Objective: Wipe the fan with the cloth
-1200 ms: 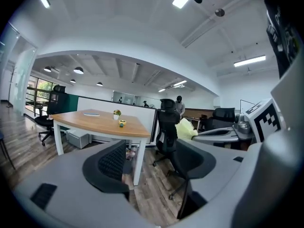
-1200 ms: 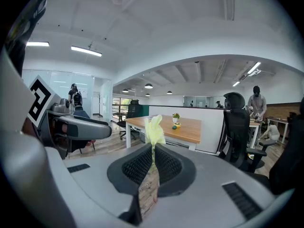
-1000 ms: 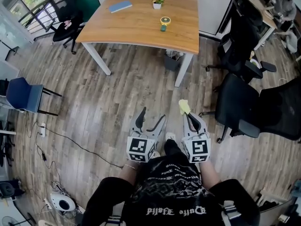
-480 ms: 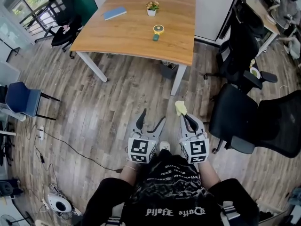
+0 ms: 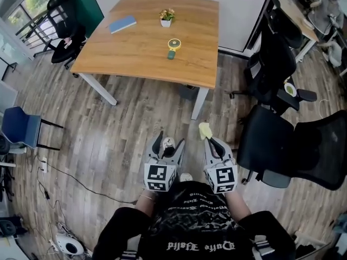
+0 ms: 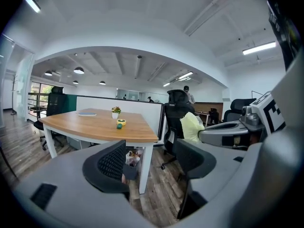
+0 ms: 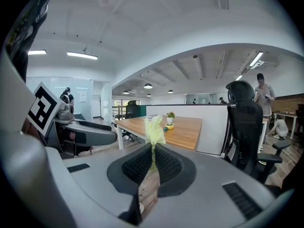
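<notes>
Table nearer than before, right gripper clamped on cloth, left gripper wide and empty, fan on table

Small pale-yellow soft cloth: crumpled and upright, pinched at its lower end between the closed jaws of the right gripper, with its free part rising above the jaw tips. Small round yellow fan with a green handle: resting on the wooden tabletop, well ahead of those jaws and untouched.
</notes>
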Tool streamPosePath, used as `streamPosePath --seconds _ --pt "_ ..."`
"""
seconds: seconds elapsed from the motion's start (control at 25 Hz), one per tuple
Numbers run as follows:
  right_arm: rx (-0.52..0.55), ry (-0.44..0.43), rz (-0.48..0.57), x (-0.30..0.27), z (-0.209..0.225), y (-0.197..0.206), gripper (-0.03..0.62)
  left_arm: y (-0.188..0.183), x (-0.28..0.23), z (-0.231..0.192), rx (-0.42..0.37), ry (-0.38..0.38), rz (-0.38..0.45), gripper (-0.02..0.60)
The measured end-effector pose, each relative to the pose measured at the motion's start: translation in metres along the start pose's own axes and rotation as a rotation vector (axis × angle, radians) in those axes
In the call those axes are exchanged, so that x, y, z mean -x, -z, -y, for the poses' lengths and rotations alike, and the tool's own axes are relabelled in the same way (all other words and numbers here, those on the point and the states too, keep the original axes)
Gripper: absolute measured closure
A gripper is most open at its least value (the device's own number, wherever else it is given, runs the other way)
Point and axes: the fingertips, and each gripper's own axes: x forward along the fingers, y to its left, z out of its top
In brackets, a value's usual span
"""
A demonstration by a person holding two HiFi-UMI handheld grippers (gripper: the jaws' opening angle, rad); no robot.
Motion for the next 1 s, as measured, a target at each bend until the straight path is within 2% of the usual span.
streamPosePath --seconds 0.2,0.48,0.8,1.0 --pt "-0.001 0.057 -0.02 -0.047 0.026 -0.01 0.566 -0.015 -0.051 -0.032 0.01 0.036 -0.004 0.238" --pt "-0.006 0.125 -0.039 -0.127 0.048 -0.037 0.565 -0.048 -0.126 -0.102 0.017 0.057 -0.001 0.239" --pt "0.002 0.261 -0.051 -0.205 0.069 -0.065 0.565 -0.076 -0.206 -0.167 -0.026 0.131 -0.018 0.239" --pt "-0.008 0.291 -0.046 -0.249 0.073 -0.079 0.565 -0.085 -0.244 -0.198 -0.022 0.16 -0.043 0.239"
